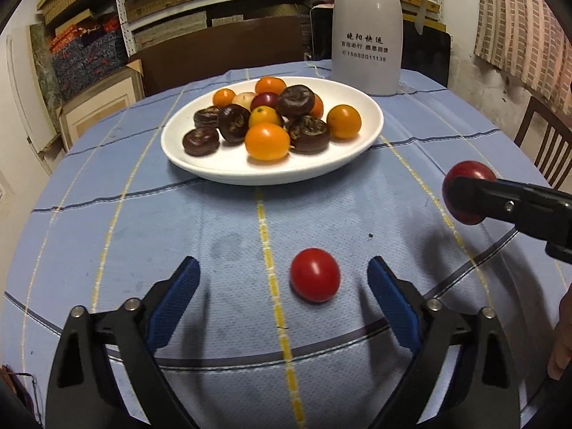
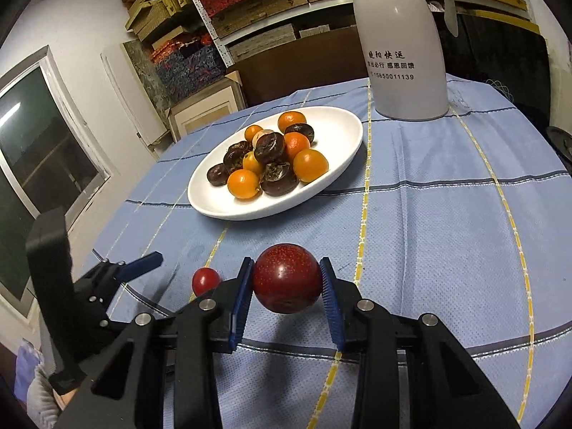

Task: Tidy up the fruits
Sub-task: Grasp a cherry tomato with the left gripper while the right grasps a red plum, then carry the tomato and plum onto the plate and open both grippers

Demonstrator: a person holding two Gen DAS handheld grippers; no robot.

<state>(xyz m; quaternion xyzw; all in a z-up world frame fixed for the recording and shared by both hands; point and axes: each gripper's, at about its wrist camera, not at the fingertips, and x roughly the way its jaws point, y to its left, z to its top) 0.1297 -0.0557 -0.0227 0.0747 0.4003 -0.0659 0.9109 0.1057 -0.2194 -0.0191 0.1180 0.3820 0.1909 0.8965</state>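
A white plate holds several orange kumquats, dark water chestnuts and one dark red fruit; it also shows in the right wrist view. A small red cherry tomato lies on the blue cloth between the wide-open fingers of my left gripper. My right gripper is shut on a dark red plum and holds it above the cloth, in front of the plate. That plum shows at the right in the left wrist view. The tomato shows left of the plum.
A tall white thermos jug with printed text stands behind the plate, right of it. A wooden chair is at the table's right edge. Shelves of boxes fill the back wall.
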